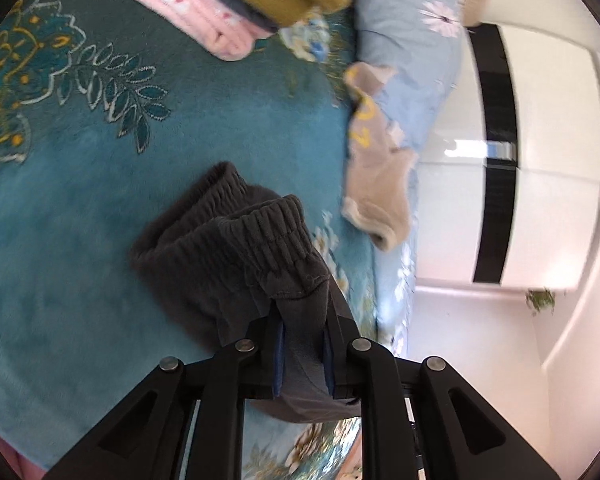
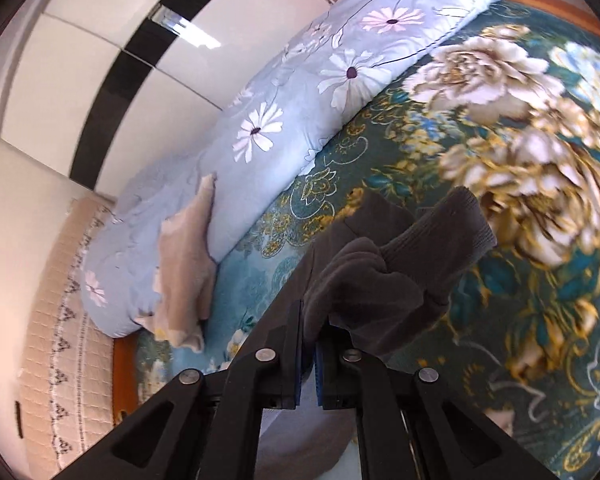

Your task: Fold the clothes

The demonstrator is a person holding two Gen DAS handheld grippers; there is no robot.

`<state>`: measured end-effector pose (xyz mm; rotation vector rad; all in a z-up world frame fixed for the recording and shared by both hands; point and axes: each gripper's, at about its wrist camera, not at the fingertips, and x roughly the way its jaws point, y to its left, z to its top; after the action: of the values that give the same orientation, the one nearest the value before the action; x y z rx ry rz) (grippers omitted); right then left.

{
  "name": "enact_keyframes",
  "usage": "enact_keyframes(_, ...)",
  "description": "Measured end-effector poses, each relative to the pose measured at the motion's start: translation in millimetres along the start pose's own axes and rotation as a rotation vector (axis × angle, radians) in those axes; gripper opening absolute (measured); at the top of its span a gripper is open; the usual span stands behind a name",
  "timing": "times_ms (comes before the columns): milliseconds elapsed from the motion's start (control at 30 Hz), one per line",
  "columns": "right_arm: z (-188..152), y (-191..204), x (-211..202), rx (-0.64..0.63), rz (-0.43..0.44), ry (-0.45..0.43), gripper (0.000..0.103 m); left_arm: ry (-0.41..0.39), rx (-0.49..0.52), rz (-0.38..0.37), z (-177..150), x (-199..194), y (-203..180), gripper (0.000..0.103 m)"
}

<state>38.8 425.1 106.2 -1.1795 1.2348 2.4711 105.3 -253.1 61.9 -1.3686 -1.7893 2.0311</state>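
**Two wrist fisheyes, both close over the bed**

Left wrist view looks forward and down along its fingers, close over the teal blanket (image 1: pixel 80 200), wardrobe (image 1: pixel 540 140) off to the right. Right wrist view looks down along its own fingers, wardrobe at upper left. Both share the blanket, blue quilt (image 2: pixel 300 112), beige garment (image 1: pixel 380 184) and dark grey garment (image 1: pixel 228 248).

It was a bedroom in a home. A bed (image 2: pixel 480 320) spread with a teal flowered blanket (image 1: pixel 80 200) carried a light blue quilt (image 2: pixel 300 112) printed with daisies, and a pile of folded clothes (image 1: pixel 236 4). Beside it stood a glossy white wardrobe (image 1: pixel 556 128) with a black stripe.
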Motion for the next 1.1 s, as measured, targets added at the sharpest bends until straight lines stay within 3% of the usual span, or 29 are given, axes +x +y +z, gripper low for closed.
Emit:
enact_keyframes(133, 18.7, 25.6, 47.2, 0.002, -0.024, 0.011, 0.005, -0.007, -0.049, 0.067, 27.2, 29.8, 9.1, 0.016)
enact_keyframes(300, 26.3, 32.1, 90.1, 0.044, 0.005, 0.001, 0.005, 0.001, -0.055, 0.020, 47.6, 49.2, 22.6, 0.018)
enact_keyframes(433, 23.8, 23.4, 115.8, 0.068, 0.072, 0.041, 0.009, 0.009, -0.042, 0.000, 54.0, 52.8, 25.2, 0.019)
enact_keyframes(500, 21.8, 17.6, 122.1, 0.081, 0.131, 0.058, 0.012, 0.008, -0.026, -0.020, 52.9, 51.7, 23.5, 0.027)
enact_keyframes(533, 21.0, 15.1, 122.2, 0.086, 0.153, 0.061, 0.017, 0.002, -0.018, -0.038, 51.1, 50.1, 21.5, 0.030)
enact_keyframes(600, 21.1, 11.3, 115.4, 0.095, 0.183, 0.042, 0.046, -0.011, 0.002, -0.080, 47.4, 46.6, 16.3, 0.045)
enact_keyframes(667, 23.7, 11.8, 104.0, 0.082, 0.219, 0.017, 0.055, -0.030, 0.036, -0.139, 43.3, 40.7, 7.4, 0.052)
enact_keyframes(833, 23.9, 14.6, 67.1, -0.002, 0.265, -0.014, 0.059, -0.057, 0.120, -0.214, 29.7, 23.7, -8.7, 0.057)
enact_keyframes(1000, 18.7, -31.7, 34.6, 0.027, 0.262, -0.053, 0.059, -0.081, 0.220, -0.144, 1.2, 6.6, -3.8, 0.059)
enact_keyframes(1100, 16.2, -70.9, 30.6, 0.094, 0.213, -0.058, 0.060, -0.111, 0.197, -0.093, -19.4, -5.9, 18.7, 0.059)
